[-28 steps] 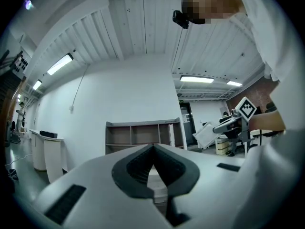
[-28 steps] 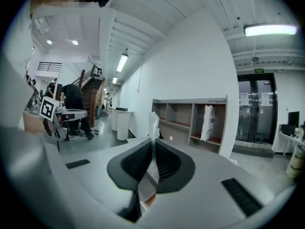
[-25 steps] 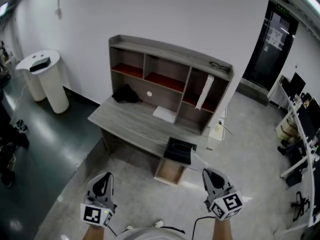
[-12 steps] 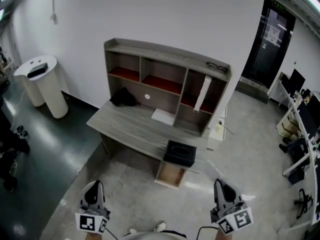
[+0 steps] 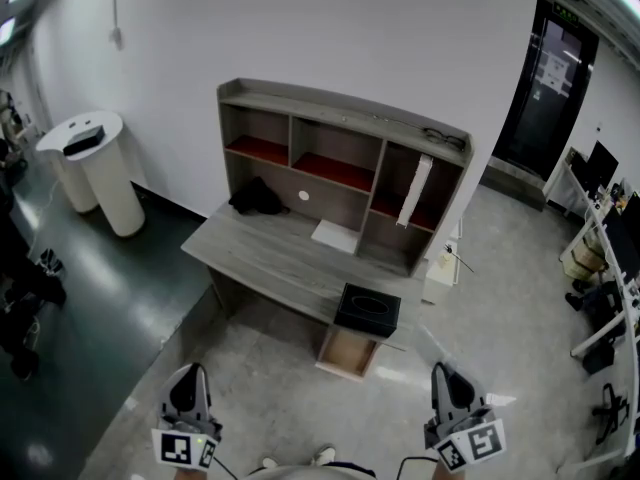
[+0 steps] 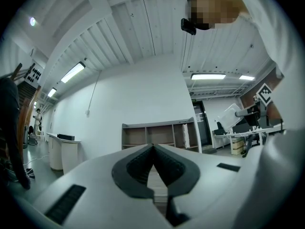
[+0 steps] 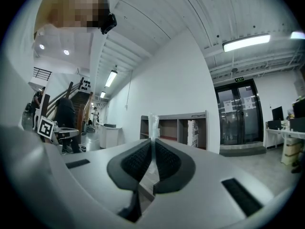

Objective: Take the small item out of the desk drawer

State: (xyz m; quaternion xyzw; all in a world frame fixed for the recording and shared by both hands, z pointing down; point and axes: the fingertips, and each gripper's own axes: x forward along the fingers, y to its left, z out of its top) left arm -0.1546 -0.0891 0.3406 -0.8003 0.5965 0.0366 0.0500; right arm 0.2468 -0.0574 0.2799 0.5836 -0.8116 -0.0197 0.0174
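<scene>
Learner: Drawer (image 5: 348, 353) hangs open under the right end of the desk (image 5: 270, 253) in the head view, and both tools sit low, well apart from it. What's the step?

Coach: Carrying off, I'd judge; the drawer itself only needs shutting. Mind the black box (image 5: 367, 310) at the desk edge just above the drawer. It looks matte and light, with an oval slot on top. Desk and shelf unit (image 5: 340, 133) are grey wood-grain board, the shelf floors reddish, the drawer's inside pale wood. The floor (image 5: 270, 408) is smooth grey with a sheen.

Learner: Left gripper view?

Coach: The left gripper (image 5: 190, 376) is clenched on nothing. Its dark ribbed pads meet at the tips, with pale smooth plastic behind them. It's the free one, so I'd press the drawer front with it, square on, below the box.

Learner: And the right gripper view?

Coach: There's the small item (image 7: 153, 127) — a thin, clear strip, film-like, standing up between the pads of the right gripper (image 5: 447, 373), which is clamped on it. So it's out of the drawer, in that grip. Film like this probably slips and flops — hold the squeeze steady, carry the tool level and avoid quick swings. What exactly it is, I can't tell.
</scene>
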